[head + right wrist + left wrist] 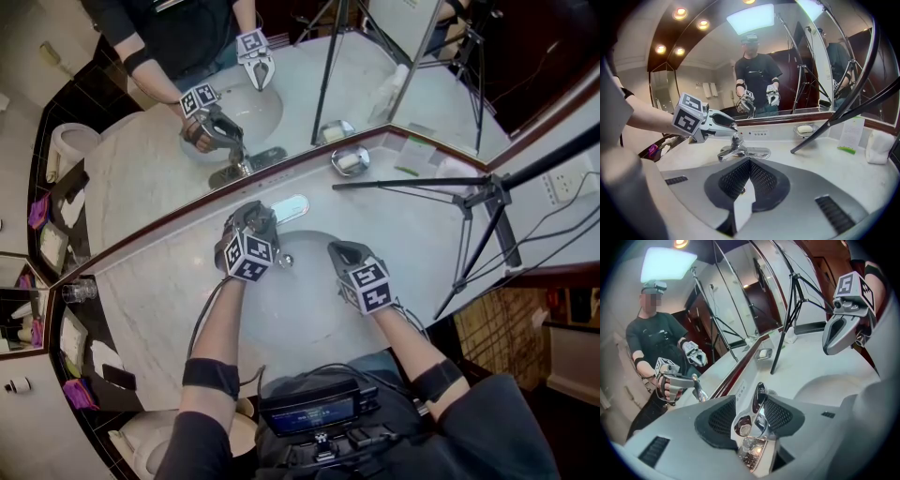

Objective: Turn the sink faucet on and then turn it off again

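Left tool (pixel 262 217) is clamped on the faucet handle (pixel 758 395). I see the chrome lever sitting upright between both pads in the left gripper view. Faucet (pixel 740 152) stands at the back rim of the sink (pixel 302 302), set in the marble desk (pixel 159 281), just below the mirror (pixel 141 159). Right tool (pixel 750 165) has jaws together with nothing in them. It hovers over the basin, right of the faucet and apart from it. Soap dish (pixel 350 161) sits further right against the mirror.
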{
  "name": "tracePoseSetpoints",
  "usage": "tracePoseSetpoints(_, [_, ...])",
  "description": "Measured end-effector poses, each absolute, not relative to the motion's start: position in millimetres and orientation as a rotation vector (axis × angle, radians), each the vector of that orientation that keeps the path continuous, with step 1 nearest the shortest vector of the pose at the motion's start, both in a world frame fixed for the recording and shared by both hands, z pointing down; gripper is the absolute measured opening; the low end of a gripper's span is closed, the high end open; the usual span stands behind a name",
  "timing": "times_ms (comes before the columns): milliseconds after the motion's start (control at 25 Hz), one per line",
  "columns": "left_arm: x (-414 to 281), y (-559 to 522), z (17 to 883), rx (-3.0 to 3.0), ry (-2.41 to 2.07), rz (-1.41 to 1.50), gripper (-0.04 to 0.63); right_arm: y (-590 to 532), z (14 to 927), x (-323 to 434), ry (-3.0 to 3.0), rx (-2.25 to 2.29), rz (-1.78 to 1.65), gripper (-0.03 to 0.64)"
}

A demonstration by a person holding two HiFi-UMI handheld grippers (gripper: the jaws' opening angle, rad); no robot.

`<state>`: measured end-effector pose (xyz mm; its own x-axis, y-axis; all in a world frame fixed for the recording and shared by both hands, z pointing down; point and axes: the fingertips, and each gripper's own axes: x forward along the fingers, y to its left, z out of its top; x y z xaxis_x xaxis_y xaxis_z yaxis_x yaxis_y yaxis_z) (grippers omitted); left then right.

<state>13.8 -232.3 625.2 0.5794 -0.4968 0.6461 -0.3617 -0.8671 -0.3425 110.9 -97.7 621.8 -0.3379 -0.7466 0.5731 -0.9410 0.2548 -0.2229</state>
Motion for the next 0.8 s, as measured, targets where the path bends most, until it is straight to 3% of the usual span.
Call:
tracePoseSetpoints(520, [-0.1, -210.6, 616.0, -2.569, 0.708, -1.194, 0.139, -103.9, 614.4, 96.9, -2.215, 1.512, 0.736, 0.02])
tracePoseSetpoints(800, [-46.3, -184.0, 580.9, -2.625, 0.901, -1.108, 0.006, -117.8, 600.2, 85.9, -2.247, 1.505, 0.687, 0.02])
